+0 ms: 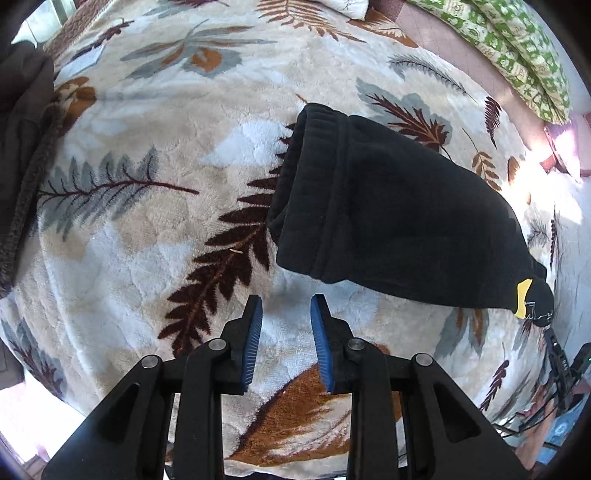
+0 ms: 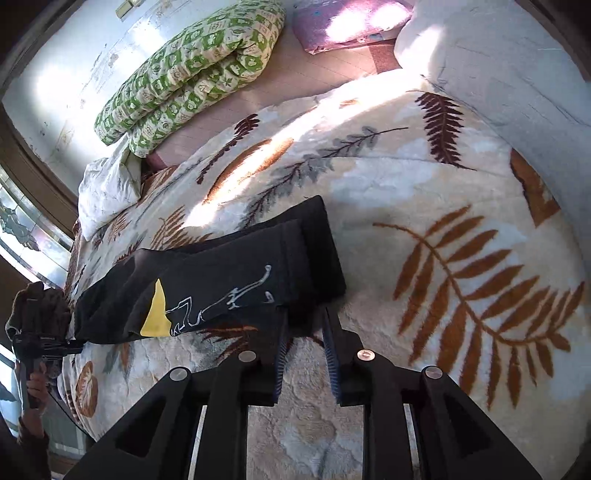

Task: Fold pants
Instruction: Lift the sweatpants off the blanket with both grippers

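Observation:
The black pants (image 1: 399,214) lie folded into a compact bundle on the leaf-patterned fleece blanket (image 1: 147,236), ribbed band toward the left. A yellow patch with a white line drawing (image 2: 207,306) shows on top in the right wrist view. My left gripper (image 1: 286,306) is open and empty, just short of the bundle's near edge. My right gripper (image 2: 304,314) is open, its fingertips at the edge of the folded pants (image 2: 258,266), with nothing between the pads. The left gripper and the hand holding it (image 2: 37,347) show at the far left of the right wrist view.
A green-and-white patterned quilt (image 2: 192,74) lies folded at the back by the wall. A white pillow (image 2: 107,188) and a pink cushion (image 2: 351,22) lie near it. A dark brown garment (image 1: 22,147) lies at the blanket's left edge.

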